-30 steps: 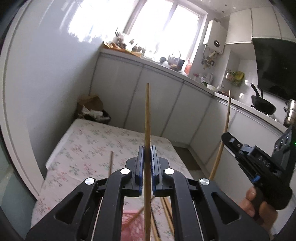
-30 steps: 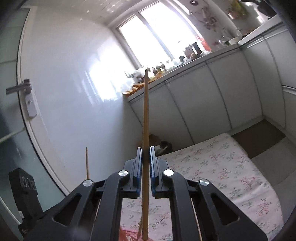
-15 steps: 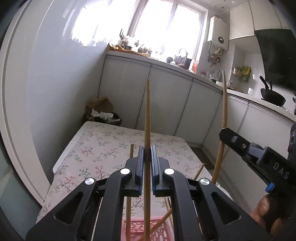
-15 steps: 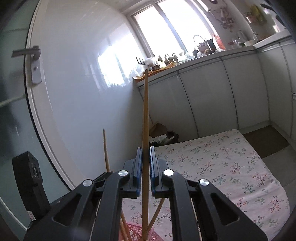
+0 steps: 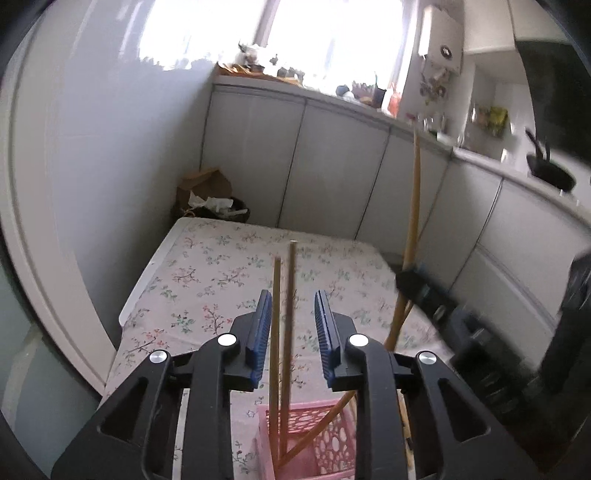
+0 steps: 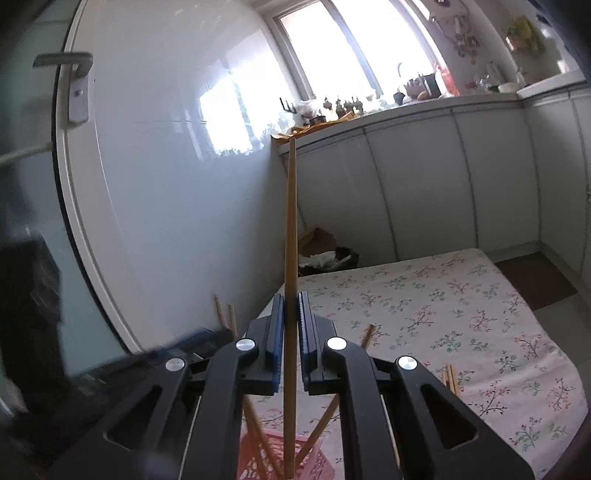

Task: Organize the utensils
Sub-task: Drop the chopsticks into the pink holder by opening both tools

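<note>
Left wrist view: two chopsticks (image 5: 282, 332) are standing upright in the pink basket (image 5: 314, 439), rising between the fingers of my left gripper (image 5: 291, 325), whose jaws are opening and pressing on neither. My right gripper (image 6: 291, 332) is clamping a third chopstick (image 6: 290, 258) upright, its lower end reaching down into the basket. Everything is sitting over the floral-clothed table (image 5: 207, 273).

We are in a home kitchen: a long white countertop (image 5: 369, 107) runs under the bright window (image 5: 332, 33), pale grey cabinet doors (image 5: 332, 166) below it, a black frying pan (image 5: 550, 173) at its right end, a white wall-mounted boiler (image 5: 443, 37) above.
</note>
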The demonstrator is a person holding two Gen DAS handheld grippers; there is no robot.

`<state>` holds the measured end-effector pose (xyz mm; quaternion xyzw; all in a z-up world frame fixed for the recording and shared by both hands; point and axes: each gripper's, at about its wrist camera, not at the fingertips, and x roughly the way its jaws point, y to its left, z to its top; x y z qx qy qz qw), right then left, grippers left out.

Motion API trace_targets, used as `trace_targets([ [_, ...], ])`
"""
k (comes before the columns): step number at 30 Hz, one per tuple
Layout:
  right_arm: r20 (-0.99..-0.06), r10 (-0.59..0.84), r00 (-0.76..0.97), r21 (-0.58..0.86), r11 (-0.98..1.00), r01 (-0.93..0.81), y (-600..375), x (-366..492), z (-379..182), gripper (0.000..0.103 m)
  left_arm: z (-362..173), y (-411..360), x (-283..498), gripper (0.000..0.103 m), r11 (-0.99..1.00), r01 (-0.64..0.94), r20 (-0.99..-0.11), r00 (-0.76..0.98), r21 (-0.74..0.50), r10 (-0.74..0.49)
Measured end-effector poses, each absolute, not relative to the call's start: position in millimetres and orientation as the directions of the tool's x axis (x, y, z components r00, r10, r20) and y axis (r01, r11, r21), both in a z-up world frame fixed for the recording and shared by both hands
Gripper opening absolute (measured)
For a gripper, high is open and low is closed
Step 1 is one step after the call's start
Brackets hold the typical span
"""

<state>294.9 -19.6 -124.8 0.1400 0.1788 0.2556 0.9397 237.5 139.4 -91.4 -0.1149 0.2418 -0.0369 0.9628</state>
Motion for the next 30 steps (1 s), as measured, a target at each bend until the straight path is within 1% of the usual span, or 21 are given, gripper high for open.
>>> trace_targets([
  [1,-0.263,0.524,0.81,0.349,0.835,-0.426,-17,293,-127,0.008,-88,142,235,0.023,0.968,0.013,-0.448,0.885,-0.251,-0.128],
  [3,-0.262,0.517,0.815,0.341,0.839,-0.424,-13,289,-130,0.008,-82,148,230,0.026,0.961,0.011,-0.434,0.891,-0.276,-0.135],
  [7,-0.276,0.516,0.811,0.319,0.845,-0.429,-2,284,-137,0.008,-74,155,227,0.026,0.956,-0.005,-0.439,0.889,-0.294,-0.131],
  [11,-0.302,0.52,0.799,0.296,0.848,-0.44,4,278,-143,0.008,-68,161,223,0.03,0.947,-0.019,-0.432,0.893,-0.321,-0.128],
  [15,-0.342,0.557,0.757,0.333,0.825,-0.456,-3,276,-141,0.01,-62,168,219,0.032,0.936,-0.02,-0.417,0.899,-0.352,-0.138],
  [16,-0.349,0.565,0.748,0.34,0.82,-0.461,-5,276,-138,0.017,-61,169,218,0.032,0.933,-0.017,-0.413,0.899,-0.358,-0.142],
  [17,-0.346,0.57,0.745,0.349,0.816,-0.461,-10,275,-132,0.028,-60,170,217,0.033,0.932,-0.016,-0.411,0.9,-0.362,-0.145],
  [18,-0.339,0.568,0.75,0.356,0.815,-0.457,-16,275,-126,0.031,-59,170,217,0.033,0.93,-0.013,-0.409,0.9,-0.367,-0.149],
  [22,-0.31,0.527,0.791,0.369,0.834,-0.411,-51,278,-92,0.032,-52,168,212,0.033,0.923,0.01,-0.39,0.904,-0.384,-0.172],
  [25,-0.308,0.475,0.824,0.371,0.858,-0.356,-84,285,-69,0.036,-45,157,208,0.034,0.93,0.044,-0.38,0.905,-0.364,-0.192],
  [28,-0.349,0.43,0.833,0.386,0.876,-0.29,-118,297,-60,0.039,-36,136,203,0.037,0.938,0.099,-0.374,0.899,-0.332,-0.227],
  [30,-0.415,0.401,0.817,0.379,0.892,-0.246,-134,311,-63,0.039,-33,114,201,0.039,0.947,0.138,-0.379,0.892,-0.29,-0.247],
])
